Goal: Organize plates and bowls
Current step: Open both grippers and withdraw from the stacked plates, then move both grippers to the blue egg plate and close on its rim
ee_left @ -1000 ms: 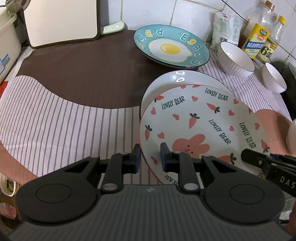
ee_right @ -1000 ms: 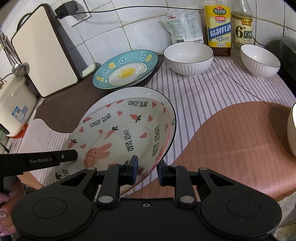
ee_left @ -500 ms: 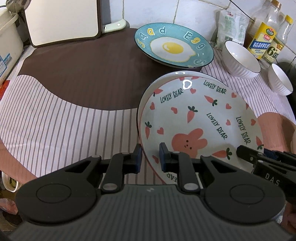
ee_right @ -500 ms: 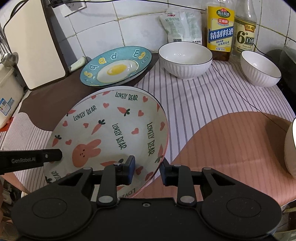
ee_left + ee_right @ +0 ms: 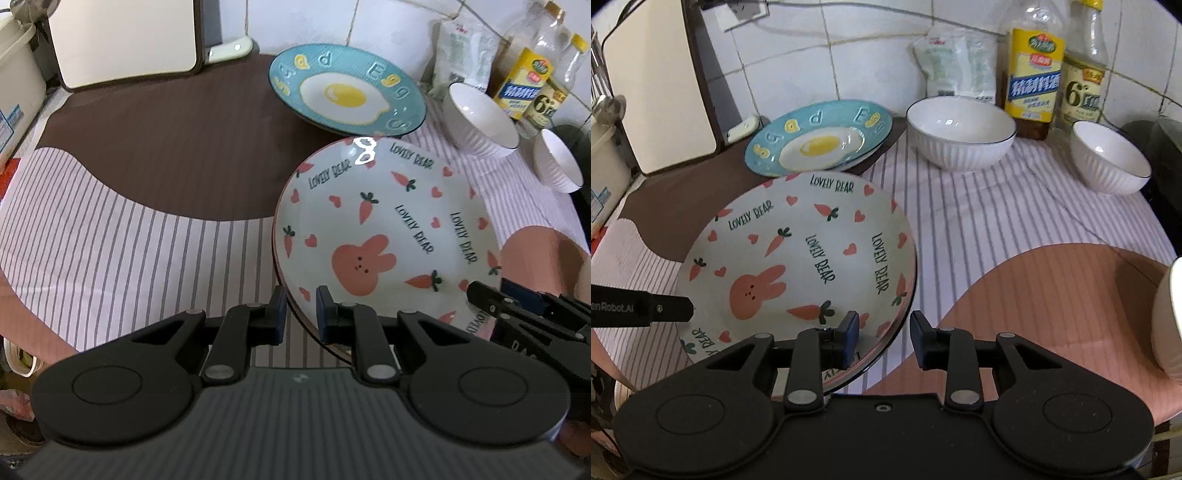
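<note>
Two views. Left wrist: your left gripper (image 5: 299,308) is clamping near rim of bunny plate (image 5: 384,236), now nesting squarely on white plate beneath. Right wrist: your right gripper (image 5: 884,338) is straddling the rim, jaws just been opening, pads parting from it. Stacking looking finished; egg plate (image 5: 820,138) and bowls (image 5: 960,129) waiting.

The bunny plate (image 5: 384,229) is seen to be glazed ceramic, smooth and glossy, a bright glare being carried at its 12 o'clock rim. The same gloss is shown by the egg plate (image 5: 347,96) and by the ribbed white bowl (image 5: 960,133). The counter (image 5: 997,221) is covered by a matt striped cloth. Each hand-held gripper (image 5: 299,314) is made of matt black plastic, with metal pivot pins. The wall (image 5: 871,48) is faced with shiny tiles.
</note>
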The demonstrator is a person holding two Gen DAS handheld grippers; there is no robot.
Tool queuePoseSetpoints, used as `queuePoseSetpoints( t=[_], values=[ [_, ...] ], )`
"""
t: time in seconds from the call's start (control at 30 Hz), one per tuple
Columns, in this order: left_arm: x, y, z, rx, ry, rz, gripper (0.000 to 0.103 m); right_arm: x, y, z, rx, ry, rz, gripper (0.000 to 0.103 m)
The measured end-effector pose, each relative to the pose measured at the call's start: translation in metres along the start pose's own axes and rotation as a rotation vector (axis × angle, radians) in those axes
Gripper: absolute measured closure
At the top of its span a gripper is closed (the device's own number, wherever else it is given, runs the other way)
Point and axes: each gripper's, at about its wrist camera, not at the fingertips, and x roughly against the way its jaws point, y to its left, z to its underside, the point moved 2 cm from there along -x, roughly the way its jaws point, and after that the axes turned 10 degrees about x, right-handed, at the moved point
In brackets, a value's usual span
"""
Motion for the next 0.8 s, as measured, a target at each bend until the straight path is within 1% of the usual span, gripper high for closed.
queuePoseSetpoints(
  t=[0.13,0.23,0.37,0.47,0.5,0.53,0.63,0.7,0.73,0.8],
  values=[
    [0.017,-0.002,0.000,-0.019,-0.014,0.010,0.087,0.024,-0.001,-0.003,0.009,-0.071,-0.022,0.068],
    [0.036,-0.001,0.000,-0.029,-0.022,0.036,0.086,0.048,-0.001,-0.010,0.027,-0.140,-0.048,0.068],
    [0.065,0.003,-0.004,-0.032,-0.046,0.059,0.086,0.082,0.001,-0.021,0.062,-0.223,-0.101,0.066],
    [0.085,0.006,-0.009,-0.038,-0.087,0.059,0.086,0.102,0.001,-0.029,0.066,-0.272,-0.167,0.060],
    [0.092,0.008,-0.011,-0.038,-0.103,0.056,0.086,0.107,0.001,-0.032,0.065,-0.286,-0.181,0.055],
    [0.098,0.009,-0.013,-0.037,-0.118,0.053,0.084,0.111,0.000,-0.034,0.065,-0.300,-0.192,0.051],
    [0.112,0.014,-0.020,-0.041,-0.158,0.061,0.079,0.116,0.000,-0.039,0.072,-0.333,-0.196,0.046],
    [0.120,0.017,-0.026,-0.040,-0.179,0.069,0.070,0.116,0.000,-0.043,0.076,-0.352,-0.202,0.044],
    [0.123,0.018,-0.029,-0.041,-0.192,0.074,0.068,0.116,-0.002,-0.045,0.076,-0.360,-0.208,0.041],
    [0.126,0.020,-0.035,-0.045,-0.217,0.085,0.061,0.114,-0.003,-0.049,0.075,-0.383,-0.217,0.036]
  ],
)
